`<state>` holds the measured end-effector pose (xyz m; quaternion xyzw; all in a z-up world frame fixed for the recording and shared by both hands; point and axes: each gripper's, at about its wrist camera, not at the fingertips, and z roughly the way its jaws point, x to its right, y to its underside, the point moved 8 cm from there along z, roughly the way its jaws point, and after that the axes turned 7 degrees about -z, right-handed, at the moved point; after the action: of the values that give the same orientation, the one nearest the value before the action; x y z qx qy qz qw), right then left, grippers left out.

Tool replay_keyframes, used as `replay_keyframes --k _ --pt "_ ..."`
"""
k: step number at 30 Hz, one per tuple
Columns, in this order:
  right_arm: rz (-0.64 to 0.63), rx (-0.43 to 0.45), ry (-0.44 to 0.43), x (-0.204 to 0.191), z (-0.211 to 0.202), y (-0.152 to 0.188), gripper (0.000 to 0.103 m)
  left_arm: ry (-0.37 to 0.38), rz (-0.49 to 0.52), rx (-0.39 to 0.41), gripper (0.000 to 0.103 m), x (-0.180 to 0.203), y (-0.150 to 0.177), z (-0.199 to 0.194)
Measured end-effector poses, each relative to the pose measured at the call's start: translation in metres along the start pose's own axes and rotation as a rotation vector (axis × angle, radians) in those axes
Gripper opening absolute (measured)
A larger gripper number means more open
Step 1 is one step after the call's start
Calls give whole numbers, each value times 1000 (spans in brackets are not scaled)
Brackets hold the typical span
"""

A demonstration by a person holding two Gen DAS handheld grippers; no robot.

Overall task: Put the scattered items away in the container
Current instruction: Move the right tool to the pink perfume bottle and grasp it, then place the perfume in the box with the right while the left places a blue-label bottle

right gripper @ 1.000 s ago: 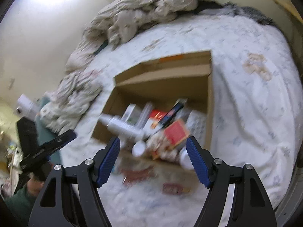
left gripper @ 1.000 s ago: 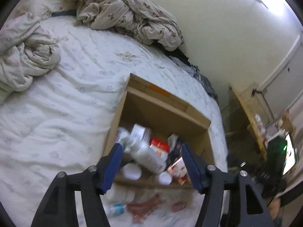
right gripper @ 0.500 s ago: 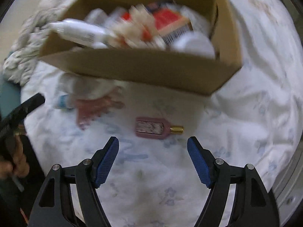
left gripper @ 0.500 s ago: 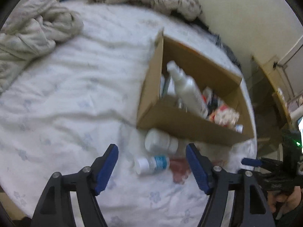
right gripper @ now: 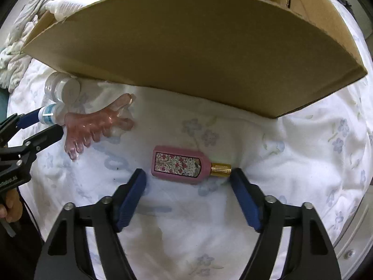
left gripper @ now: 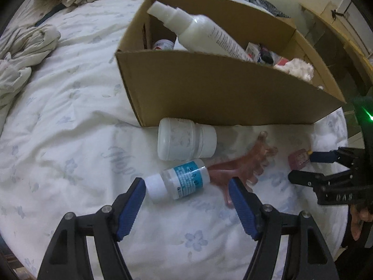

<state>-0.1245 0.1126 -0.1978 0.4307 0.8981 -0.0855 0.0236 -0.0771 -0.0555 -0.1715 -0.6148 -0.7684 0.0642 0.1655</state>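
A cardboard box [left gripper: 209, 91] sits on the bed, holding a white spray bottle [left gripper: 200, 35] and several small items. In front of it lie a white jar [left gripper: 184, 140], a small blue-labelled bottle [left gripper: 179, 182] and a pink hand-shaped massager [left gripper: 242, 165]. My left gripper [left gripper: 186, 184] is open, its fingers either side of the small bottle. A pink perfume bottle [right gripper: 181, 164] with a gold cap lies between the open fingers of my right gripper [right gripper: 187, 175]. The massager [right gripper: 98, 123] and the left gripper [right gripper: 35, 128] show at the left of the right wrist view.
Crumpled bedding [left gripper: 25, 51] lies at the far left of the white floral sheet [left gripper: 70, 154]. Wooden furniture [left gripper: 331, 16] stands beyond the bed at right. A hand [right gripper: 9, 205] holds the left gripper.
Both grippers have dropped from above the box to the sheet in front of it. The left now straddles the small bottle, the right the perfume bottle.
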Motion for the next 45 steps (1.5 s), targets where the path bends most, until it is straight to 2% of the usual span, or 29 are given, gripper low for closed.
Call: replay_keyframes --k 2,4,9,13,15,21,25,28,33,36,45 --pt "-10 5 -1 -1 -3 0 67 -4 8 -7 72 -1 1 2" --pt "-20 9 -2 -2 -5 0 67 -7 14 -2 58 -2 2 0" --pt "-43 25 -9 -5 -14 -1 67 2 23 35 58 -3 1 -11" --pt "-38 78 -51 -8 -38 -4 67 10 42 62 57 0 3 -24" --pt "-39 103 -83 -11 -49 -6 67 23 52 74 57 2 5 -32" --pt "-54 159 -175 -14 -66 -9 67 123 38 142 57 11 4 -69" --pt "-64 212 -256 -25 -85 -17 67 129 16 165 57 4 2 -86" --pt "-48 283 -321 -28 -108 -29 67 131 -14 186 57 -4 -3 -95" --pt "24 418 -342 -5 -144 -52 67 121 -65 250 57 6 -40 -110" --pt "89 455 -329 13 -152 -66 67 121 -68 252 57 16 -56 -106" --pt "199 384 -282 44 -114 -91 67 123 -77 260 57 48 -102 -92"
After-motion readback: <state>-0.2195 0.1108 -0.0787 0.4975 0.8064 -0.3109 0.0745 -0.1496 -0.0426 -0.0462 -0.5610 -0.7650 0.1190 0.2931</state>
